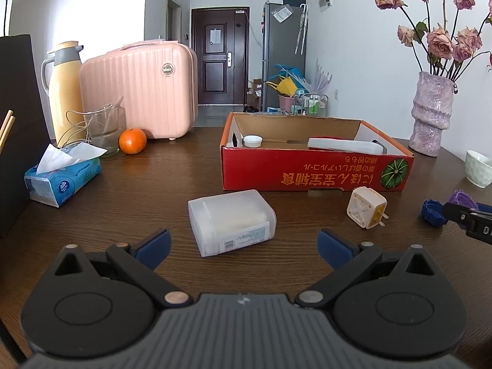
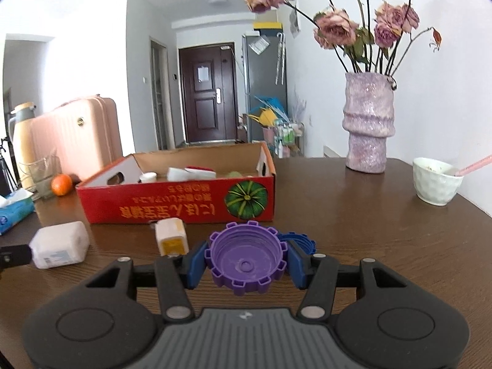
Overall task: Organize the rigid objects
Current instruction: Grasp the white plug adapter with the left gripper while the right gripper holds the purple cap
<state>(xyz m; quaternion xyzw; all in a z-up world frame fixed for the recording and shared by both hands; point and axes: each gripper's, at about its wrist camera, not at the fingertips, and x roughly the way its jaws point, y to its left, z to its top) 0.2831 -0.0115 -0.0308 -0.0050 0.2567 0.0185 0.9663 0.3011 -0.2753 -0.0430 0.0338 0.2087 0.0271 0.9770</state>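
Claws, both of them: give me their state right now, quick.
Left claw: open, holding nothing.
Right claw: closed on the purple cap, holding it.

White walls point(image 1: 353, 61) throughout; dark brown door point(image 1: 220, 55) closes the hallway; grey refrigerator point(image 1: 283, 55) stands beside it; bright daylight; dark wooden table point(image 1: 153, 190).

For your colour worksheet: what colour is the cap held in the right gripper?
Purple cap, clearest in the right wrist view.

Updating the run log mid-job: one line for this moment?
right gripper: jaws shut on purple notched plastic cap | left gripper: jaws open, empty | red cardboard box: ahead
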